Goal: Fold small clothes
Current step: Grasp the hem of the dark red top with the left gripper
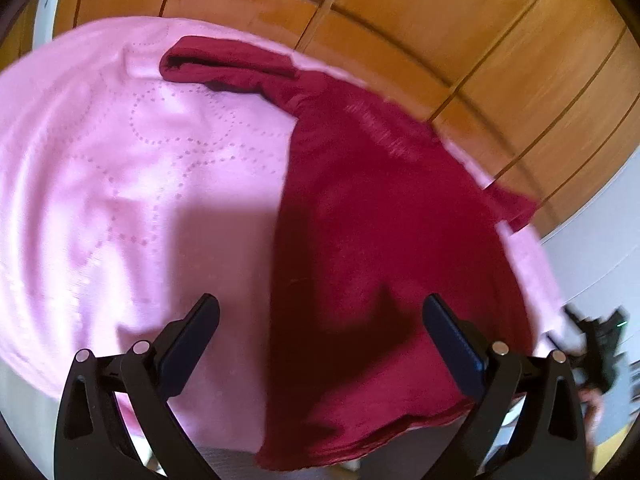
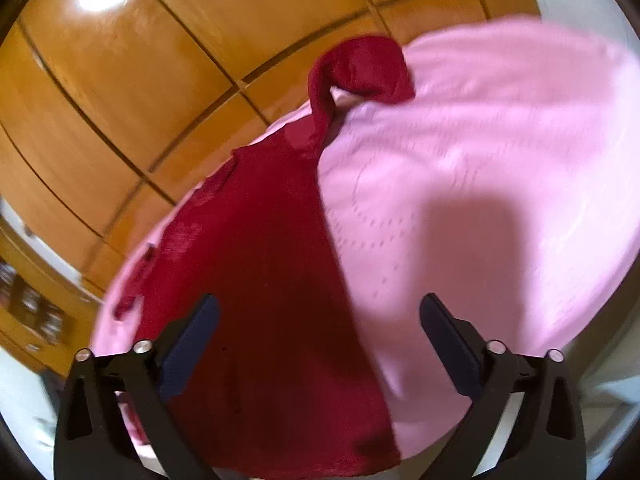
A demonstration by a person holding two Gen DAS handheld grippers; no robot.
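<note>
A dark red garment (image 1: 380,200) lies spread flat on a pink cloth (image 1: 120,160). One sleeve (image 1: 228,64) is folded across at the far end. My left gripper (image 1: 320,304) hovers open over the garment's near left edge, one finger above the pink cloth and one above the red fabric, with nothing between the pads. In the right wrist view the same garment (image 2: 256,240) runs away from me, its sleeve (image 2: 360,68) curled at the top. My right gripper (image 2: 318,304) is open over the garment's near right edge and grips nothing.
The pink cloth (image 2: 480,160) covers a rounded surface whose edge drops to a wooden floor (image 1: 440,20). A blurred black device (image 1: 600,344) shows at the right edge of the left wrist view. A white frame (image 1: 48,0) stands far left; shelves (image 2: 32,308) sit low on the left.
</note>
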